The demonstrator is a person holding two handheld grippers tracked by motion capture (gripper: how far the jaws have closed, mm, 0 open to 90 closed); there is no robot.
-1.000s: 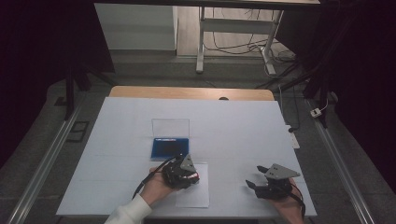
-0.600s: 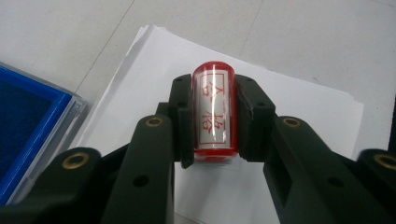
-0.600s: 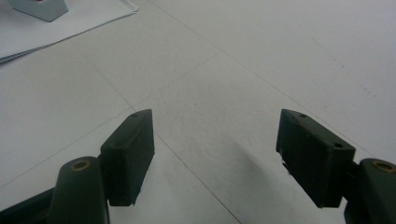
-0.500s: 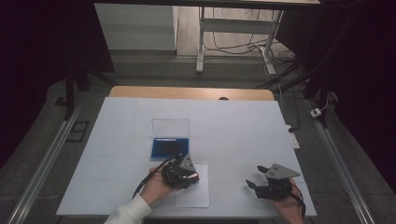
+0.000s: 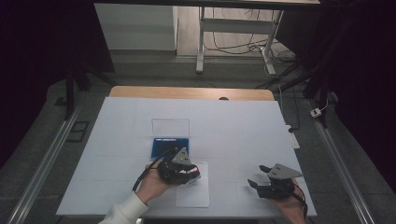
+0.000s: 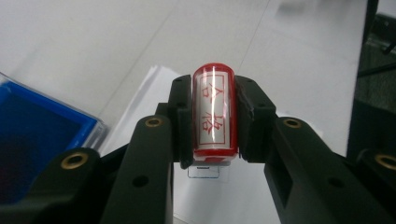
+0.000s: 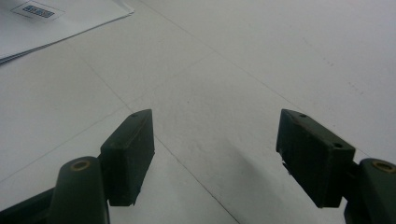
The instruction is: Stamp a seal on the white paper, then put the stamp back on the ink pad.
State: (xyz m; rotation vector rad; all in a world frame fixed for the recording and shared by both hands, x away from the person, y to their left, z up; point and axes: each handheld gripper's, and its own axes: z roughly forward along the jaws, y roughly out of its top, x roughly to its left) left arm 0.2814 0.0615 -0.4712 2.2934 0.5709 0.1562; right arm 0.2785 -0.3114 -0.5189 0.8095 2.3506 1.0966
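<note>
On the white surface [image 5: 233,126], the blue tray [image 5: 169,146] sits at the left with a clear lid standing behind it; the left gripper [image 6: 212,116] hides its near edge from above. That gripper's 2 fingers [image 6: 180,116] are clamped on a red stamp [image 6: 213,112] over the paper sheet [image 5: 192,193]; the stamp's face is hidden. Well apart at right, the right gripper [image 7: 215,154] hovers, fingers spread wide.

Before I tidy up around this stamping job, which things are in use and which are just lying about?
In use:
left gripper
red stamp
paper sheets
blue ink pad case

Lying about:
right gripper, open
white adapter on the floor
</note>
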